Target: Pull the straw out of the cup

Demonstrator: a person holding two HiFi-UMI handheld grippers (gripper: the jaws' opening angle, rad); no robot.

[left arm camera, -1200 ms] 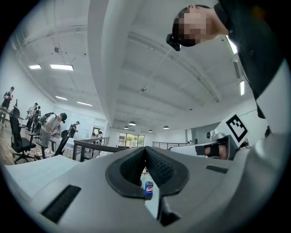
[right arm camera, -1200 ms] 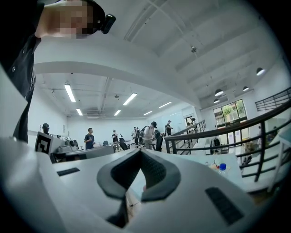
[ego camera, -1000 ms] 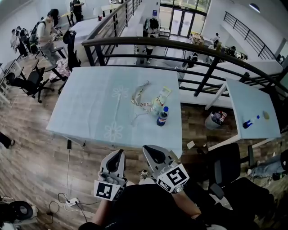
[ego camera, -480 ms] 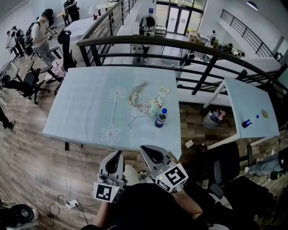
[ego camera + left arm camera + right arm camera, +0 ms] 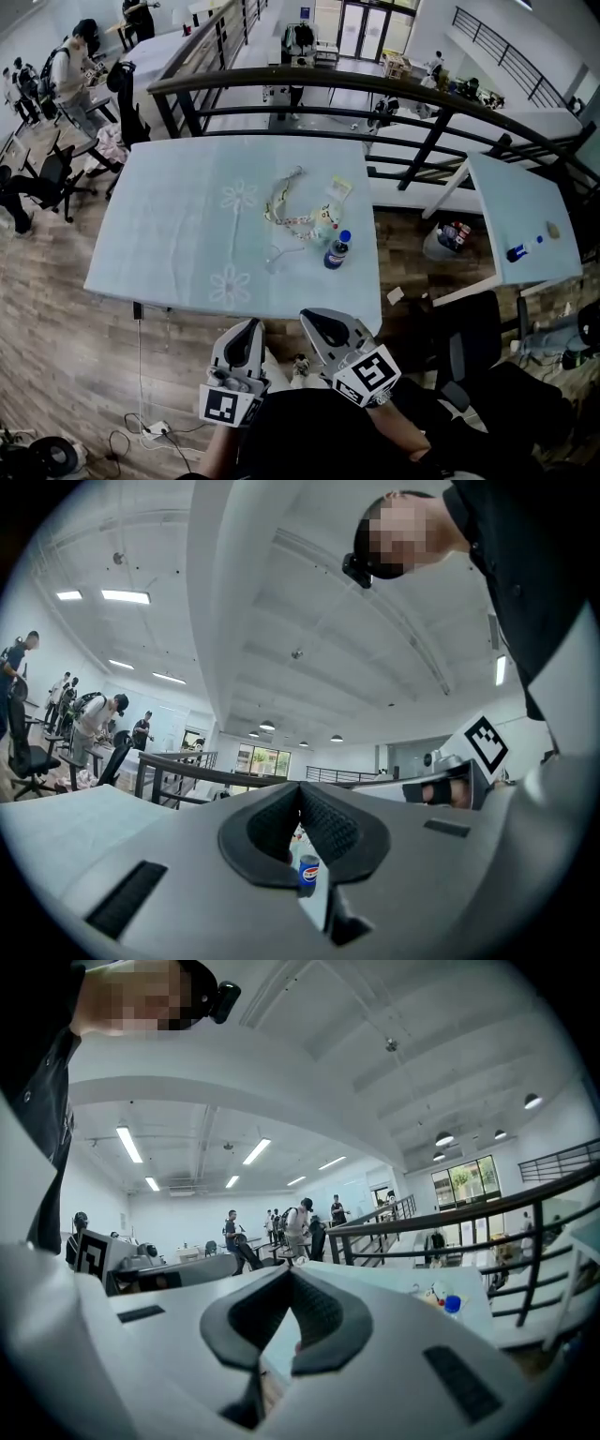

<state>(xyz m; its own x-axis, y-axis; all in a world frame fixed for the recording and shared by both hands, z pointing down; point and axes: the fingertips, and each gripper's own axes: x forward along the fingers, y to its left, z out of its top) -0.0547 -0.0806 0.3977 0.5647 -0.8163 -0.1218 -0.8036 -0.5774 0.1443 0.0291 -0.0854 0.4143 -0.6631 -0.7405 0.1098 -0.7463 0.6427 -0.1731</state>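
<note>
Head view gives me the pale blue surface [image 5: 187, 225], printed with faint flower outlines and set against a dark railing [image 5: 375, 89]. My two tools sit below its near edge in the picture, the left tool [image 5: 246, 336] and the right tool [image 5: 328, 326]. Both are well apart from the things on top. Each tool's own view shows its dark ribbed pads [image 5: 328, 825] meeting at the tips with nothing clamped, so both are closed and empty.

On the right half of the surface stands a dark bottle [image 5: 336, 250] with a blue cap. Just beyond it is the cup [image 5: 322, 223], a small pale greenish thing beside a looped patterned strap [image 5: 286, 202]. The straw is too small for me to pick out from here.

Compared with a second ago, the cluster keeps its layout and the surface has slid a little lower in view. Both tools stay closed, short of its edge.
</note>
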